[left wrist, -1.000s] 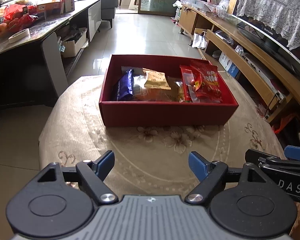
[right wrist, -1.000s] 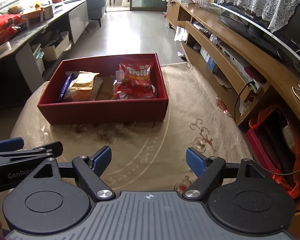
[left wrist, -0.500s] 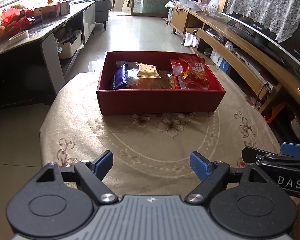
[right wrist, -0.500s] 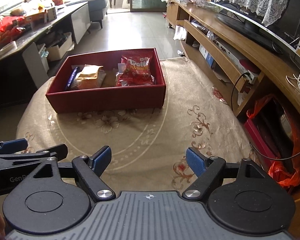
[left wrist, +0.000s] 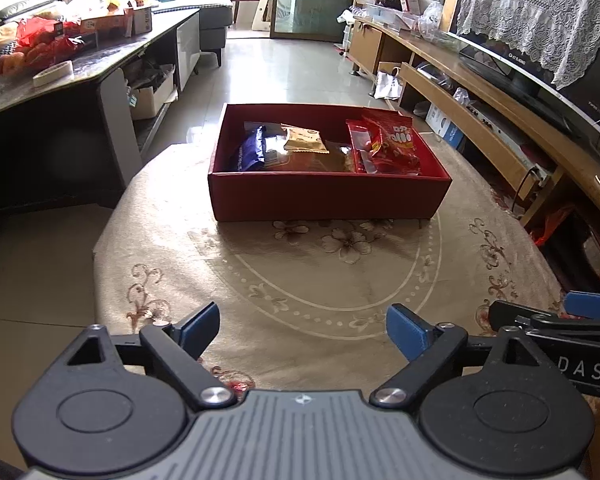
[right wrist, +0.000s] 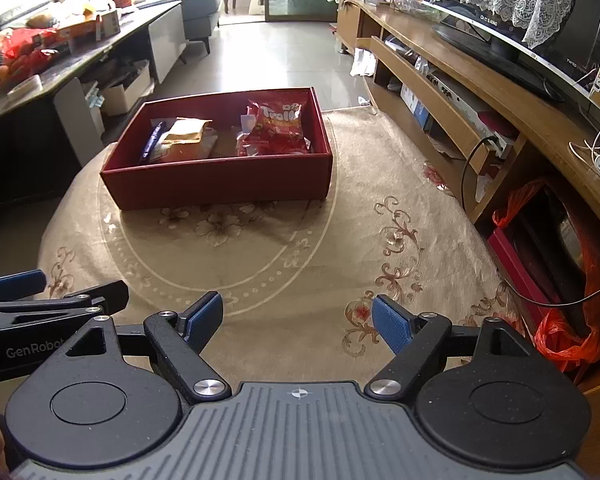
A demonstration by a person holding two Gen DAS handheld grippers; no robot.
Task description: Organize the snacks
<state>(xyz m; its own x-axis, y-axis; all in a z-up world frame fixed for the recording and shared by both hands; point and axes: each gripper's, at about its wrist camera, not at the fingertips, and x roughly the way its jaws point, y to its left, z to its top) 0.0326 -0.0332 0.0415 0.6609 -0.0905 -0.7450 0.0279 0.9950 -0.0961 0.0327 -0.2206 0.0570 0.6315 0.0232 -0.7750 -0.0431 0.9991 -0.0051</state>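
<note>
Living room, round table under a beige floral cloth (left wrist: 308, 280). Red box (left wrist: 324, 196) set toward the far side; blue packet (left wrist: 252, 152), tan packet (left wrist: 305, 140) and red gummy bag (left wrist: 392, 144) are seen lying inside it. No snack is seen loose on the cloth, so sorting is judged largely done. Left gripper (left wrist: 302, 330) empty, jaws opening; right gripper (right wrist: 298, 322) spread, empty. Both are held well short of the box.

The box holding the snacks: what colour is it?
Dark red, inside and out. The box shows best in the right wrist view, sitting on the beige floral tablecloth.
</note>
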